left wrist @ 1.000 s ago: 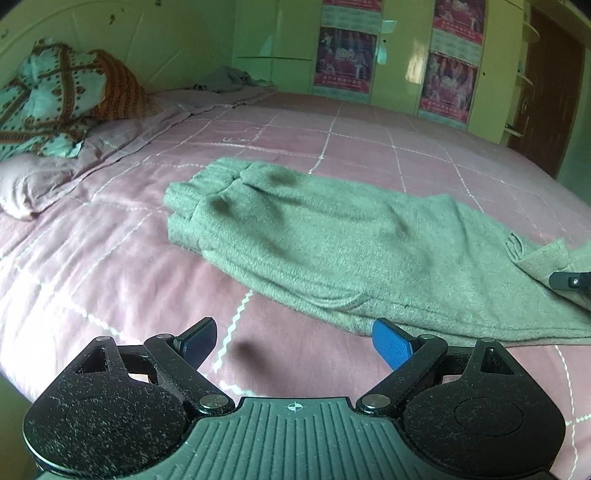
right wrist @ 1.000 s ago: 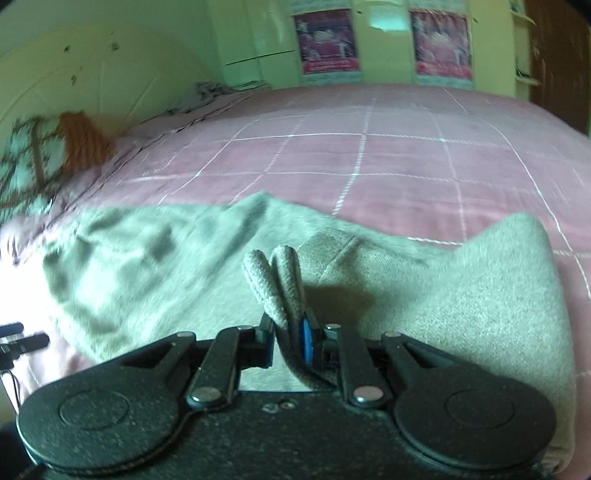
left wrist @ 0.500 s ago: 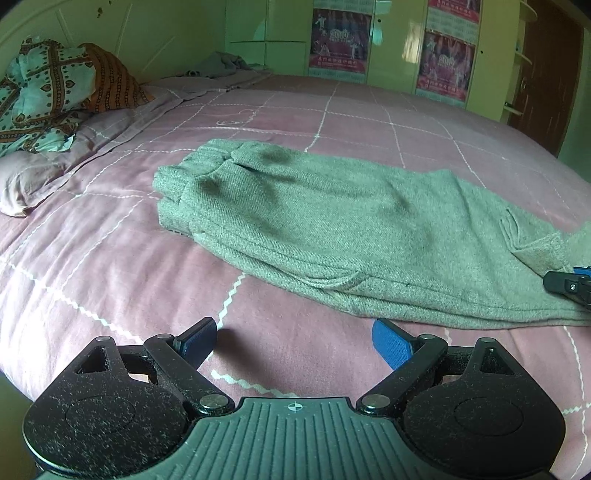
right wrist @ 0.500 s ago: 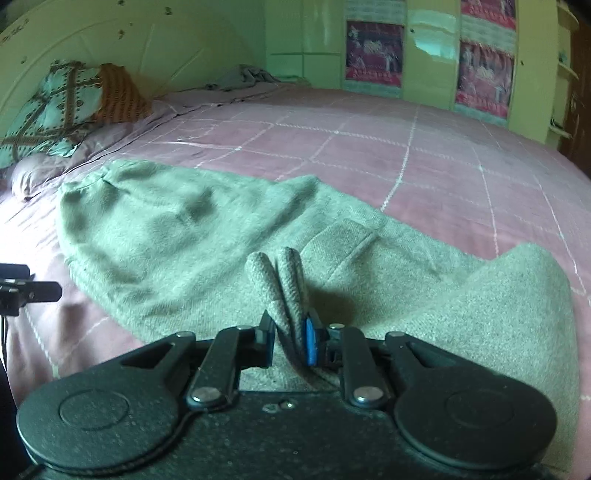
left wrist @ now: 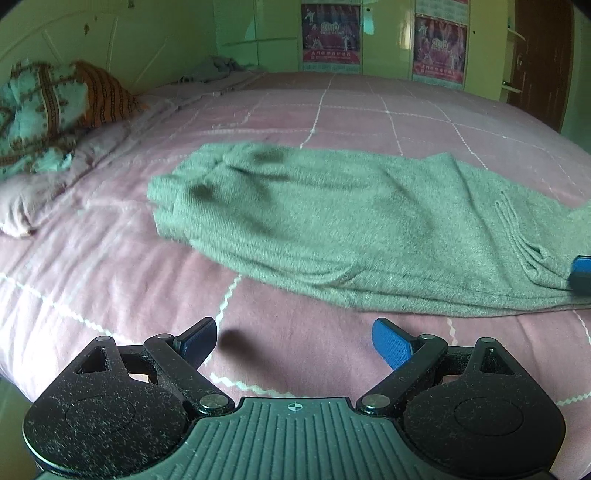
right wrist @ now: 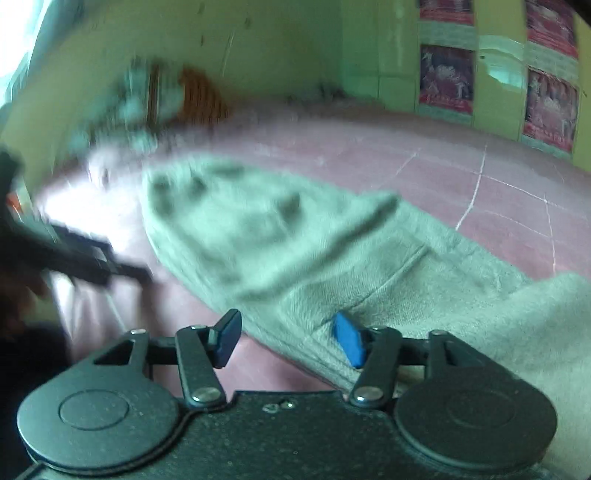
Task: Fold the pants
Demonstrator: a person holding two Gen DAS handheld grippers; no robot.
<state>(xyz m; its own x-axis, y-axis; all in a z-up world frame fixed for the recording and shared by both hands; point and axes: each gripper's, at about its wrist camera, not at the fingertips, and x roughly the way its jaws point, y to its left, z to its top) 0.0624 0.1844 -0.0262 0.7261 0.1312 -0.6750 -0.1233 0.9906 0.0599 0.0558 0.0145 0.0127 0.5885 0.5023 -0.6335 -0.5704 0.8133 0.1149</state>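
1. Nearest us in the left wrist view, our left hand-held gripper (left wrist: 293,341) has its blue pads spread wide, with only pink bedspread (left wrist: 110,266) between them; it pinches nothing.
2. In the right wrist view, our right hand-held gripper (right wrist: 286,341) is opening its jaws. The near edge of the grey-green pants (right wrist: 295,251) lies in the gap beside the right pad, but the pads do not press on the cloth.
3. Just beyond the left hand-held gripper, the pants (left wrist: 332,229) lie flat on the bed, stretched across it from the waistband end at the left to the leg end at the right, with one leg laid over the other.
4. At the right edge of the left wrist view, a blue pad of the right hand-held gripper (left wrist: 581,275) sits at the leg end of the pants.
5. In the blurred right wrist view, the left hand-held gripper (right wrist: 92,266) shows as a dark shape to the left, near the long edge of the pants.
6. Further back on the left, a patterned teal and orange pillow (left wrist: 48,110) rests at the head of the bed.
7. Farthest off, posters (left wrist: 330,33) hang on the green wardrobe doors (left wrist: 388,37), and a dark brown door (left wrist: 539,59) stands at the right.
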